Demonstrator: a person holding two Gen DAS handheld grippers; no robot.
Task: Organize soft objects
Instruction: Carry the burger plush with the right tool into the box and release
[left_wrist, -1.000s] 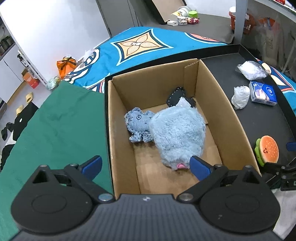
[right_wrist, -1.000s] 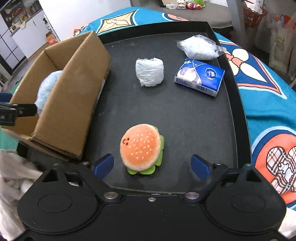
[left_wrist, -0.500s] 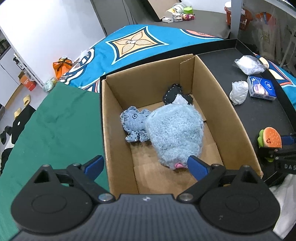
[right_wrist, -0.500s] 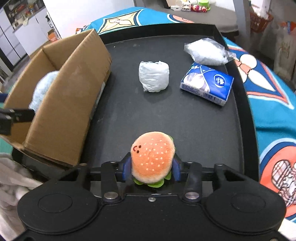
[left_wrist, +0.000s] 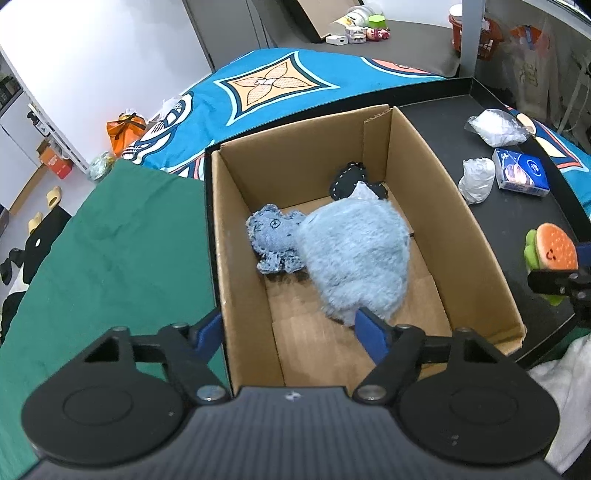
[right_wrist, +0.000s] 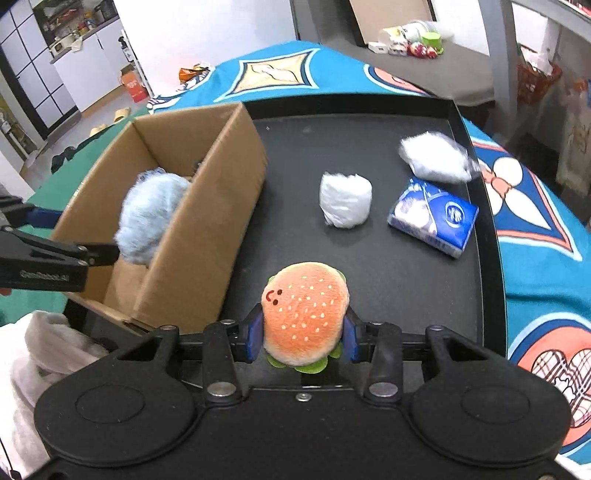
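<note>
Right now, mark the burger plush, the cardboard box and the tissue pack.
burger plush (right_wrist: 304, 306): right wrist view, middle of the orange bun top.
cardboard box (left_wrist: 454, 221): left wrist view, inside of its right wall.
tissue pack (right_wrist: 439, 218): right wrist view, blue top face.

cardboard box (left_wrist: 476, 240) | fluffy blue plush (left_wrist: 354, 258), denim toy (left_wrist: 271, 240) inside | burger plush (left_wrist: 554, 253) right

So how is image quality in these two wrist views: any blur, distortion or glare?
Left wrist view: sharp, strong fisheye bending of the brown cardboard box, even soft lighting, no glare. Right wrist view: the orange plush burger is crisp between the right gripper's pads, but the clear bag of white stuffing is smeared by motion blur.
</note>
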